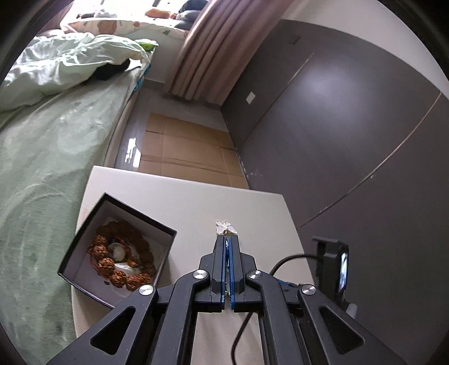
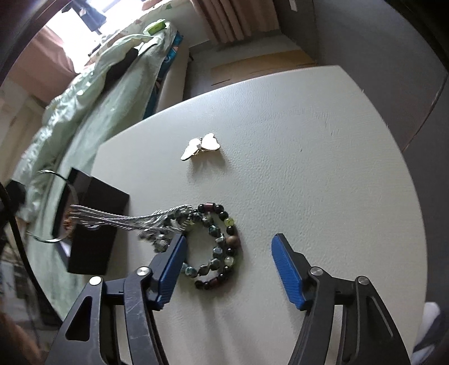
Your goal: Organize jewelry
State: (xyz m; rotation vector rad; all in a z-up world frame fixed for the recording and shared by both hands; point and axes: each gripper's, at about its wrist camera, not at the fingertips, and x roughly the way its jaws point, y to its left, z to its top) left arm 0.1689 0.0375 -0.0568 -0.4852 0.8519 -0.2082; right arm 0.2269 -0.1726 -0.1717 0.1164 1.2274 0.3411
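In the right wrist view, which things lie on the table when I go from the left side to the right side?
Black box → silver bracelet → beaded bracelets. The butterfly brooch lies farther back, above the beads, so I leave its place open. The right half of the table holds nothing else.

Bed (image 1: 42, 146) with pale green sheet and rumpled duvet (image 1: 64, 64) at left. Pink curtain (image 1: 213, 47), grey wall panels (image 1: 350, 112), flattened cardboard (image 1: 188, 148) on glossy floor. Daylight from window (image 2: 70, 25).
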